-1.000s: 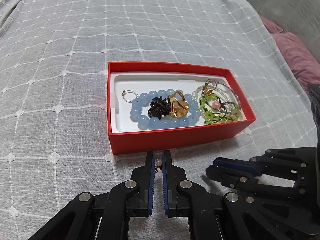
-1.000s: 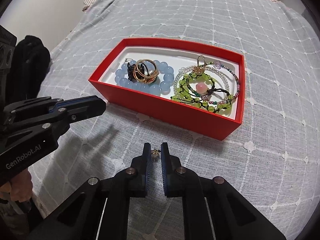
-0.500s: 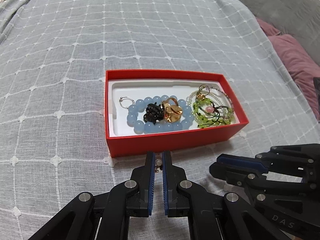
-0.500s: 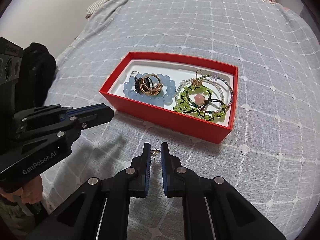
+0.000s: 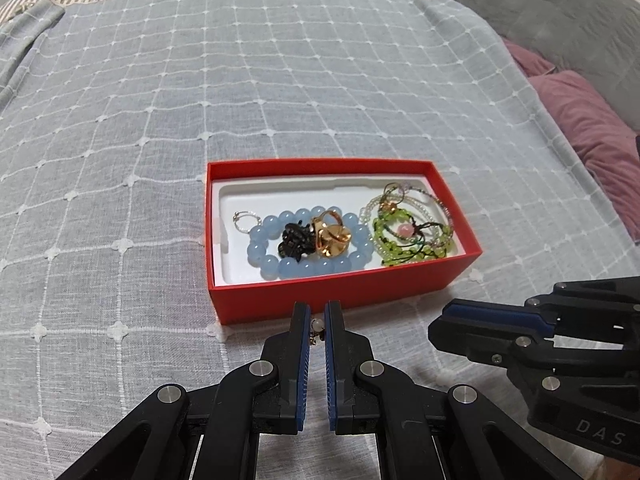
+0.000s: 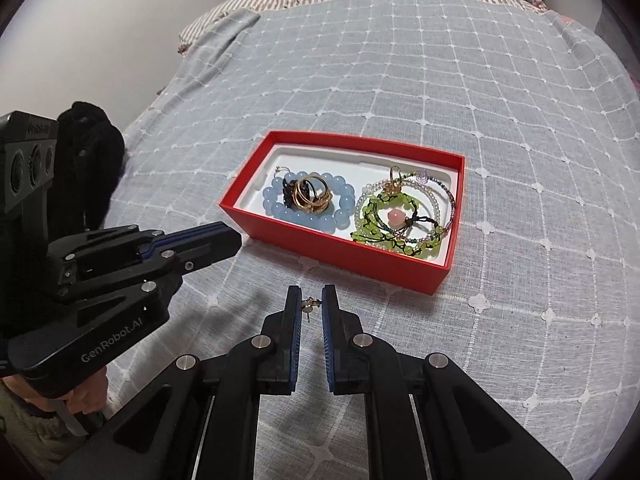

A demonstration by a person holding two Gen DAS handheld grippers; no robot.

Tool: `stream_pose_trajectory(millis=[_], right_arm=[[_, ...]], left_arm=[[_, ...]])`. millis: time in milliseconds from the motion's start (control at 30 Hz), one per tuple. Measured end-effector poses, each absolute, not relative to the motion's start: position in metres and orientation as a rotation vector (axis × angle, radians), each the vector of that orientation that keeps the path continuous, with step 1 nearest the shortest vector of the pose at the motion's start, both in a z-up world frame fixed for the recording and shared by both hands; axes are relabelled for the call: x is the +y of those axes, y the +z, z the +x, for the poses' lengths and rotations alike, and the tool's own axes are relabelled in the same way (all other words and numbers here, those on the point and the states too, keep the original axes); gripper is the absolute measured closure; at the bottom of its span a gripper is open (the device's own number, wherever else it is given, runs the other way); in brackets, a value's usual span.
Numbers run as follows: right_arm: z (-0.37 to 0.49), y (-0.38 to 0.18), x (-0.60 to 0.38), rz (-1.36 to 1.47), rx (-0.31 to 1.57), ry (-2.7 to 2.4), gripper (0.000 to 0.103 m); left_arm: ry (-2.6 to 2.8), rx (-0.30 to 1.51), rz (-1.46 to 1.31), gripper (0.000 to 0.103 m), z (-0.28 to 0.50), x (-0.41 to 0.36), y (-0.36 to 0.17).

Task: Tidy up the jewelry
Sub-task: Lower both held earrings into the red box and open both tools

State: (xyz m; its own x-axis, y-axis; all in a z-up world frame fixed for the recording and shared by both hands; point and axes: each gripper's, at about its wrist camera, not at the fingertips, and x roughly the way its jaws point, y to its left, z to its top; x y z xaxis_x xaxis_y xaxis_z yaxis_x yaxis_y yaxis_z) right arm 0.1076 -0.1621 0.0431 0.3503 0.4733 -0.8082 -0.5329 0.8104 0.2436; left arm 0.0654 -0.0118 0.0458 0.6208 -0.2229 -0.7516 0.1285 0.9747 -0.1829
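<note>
Jewelry box, red with a white lining, sits open on a bed and serves as the landmark. Inside it, toward its left end, a blue bead bracelet rings a black ornament and a gold ring cluster, with a thin silver ring at the far left. Its right end holds a tangle of green bead bracelets with a pink bead.

Just in front of the box's near wall, the left gripper has its jaws clenched on a small pearl earring. To the right of it, also short of the box, the right gripper has its jaws clenched on a small gold stud earring, its post hanging down between the pads.

Judging the step: both earrings look ready to be carried over the near wall and released into the box. Doing it well likely means keeping each pinch firm until the tips are above the bare white lining at the box's left or back, then lowering close before letting go, since pieces this small could bounce or vanish into the fabric. Taking one hand at a time would keep the grippers from colliding.

Under the box lies a grey-blue bedspread with a white stitched grid, soft and slightly rumpled. Beyond the box a striped sheet shows at the head of the bed; to the box's right lie a purple pillow and a grey cushion. A pale wall stands to the left.
</note>
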Motion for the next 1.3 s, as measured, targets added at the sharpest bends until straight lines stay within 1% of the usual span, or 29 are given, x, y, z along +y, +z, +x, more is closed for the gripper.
stream_pose_trajectory(millis=[233,433,567,1033,1300], right_arm=[[0.108,0.056,-0.168,-0.028,1.007,0.670,0.093],[0.113,0.067,-0.172,0.004,0.987,0.677,0.093],[0.121,0.071,-0.178,0.034,0.979,0.673,0.093],[0.173,0.049,-0.175,0.064,1.018,0.581,0.092],[0.190,0.037,-0.162,0.024,1.029,0.562,0.092]], left_arm=[[-0.222,0.840,-0.134,0.100,0.064,-0.012,0.053],[-0.246,0.782,-0.208,0.100,0.067,-0.001,0.066],[-0.273,0.781,-0.256,0.100,0.077,0.001,0.068],[-0.237,0.809,-0.254,0.100,0.127,0.002,0.052],[-0.192,0.838,-0.272,0.100,0.141,0.014,0.038]])
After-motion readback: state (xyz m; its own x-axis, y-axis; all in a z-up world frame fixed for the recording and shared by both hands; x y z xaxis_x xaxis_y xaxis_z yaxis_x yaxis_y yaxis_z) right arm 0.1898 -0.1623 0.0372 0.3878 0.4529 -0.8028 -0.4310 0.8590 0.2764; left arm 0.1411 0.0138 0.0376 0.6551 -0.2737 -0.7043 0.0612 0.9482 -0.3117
